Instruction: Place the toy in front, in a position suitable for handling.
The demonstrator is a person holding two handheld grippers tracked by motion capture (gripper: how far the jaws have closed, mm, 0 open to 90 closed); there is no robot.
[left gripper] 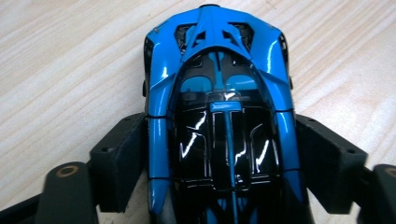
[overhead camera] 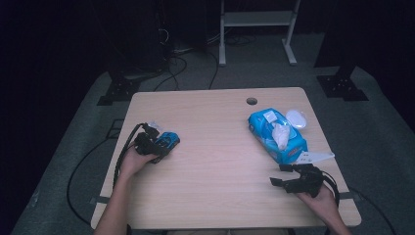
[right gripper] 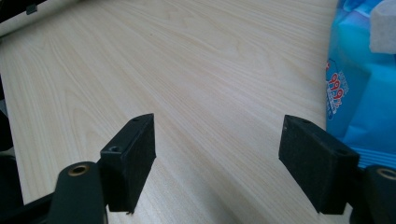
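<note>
A blue and black toy car (overhead camera: pixel 170 140) sits on the left side of the wooden table (overhead camera: pixel 215 166). My left gripper (overhead camera: pixel 163 146) is shut on it, and in the left gripper view both black pads (left gripper: pixel 122 158) press the car's (left gripper: pixel 219 88) flanks, its nose pointing away from the camera. At the table's right front, my right gripper (overhead camera: pixel 279 175) stands open just short of a blue wet-wipes pack (overhead camera: pixel 274 139). Nothing lies between its fingers in the right gripper view (right gripper: pixel 219 140), and the pack (right gripper: pixel 362 98) shows at the right edge.
A white tissue (overhead camera: pixel 282 135) sticks up from the pack's opening. A white oval lid (overhead camera: pixel 296 118) lies beside the pack at the right edge. A cable hole (overhead camera: pixel 251 101) marks the table's far side. Cables trail off the left edge, and a white frame (overhead camera: pixel 257 19) stands beyond.
</note>
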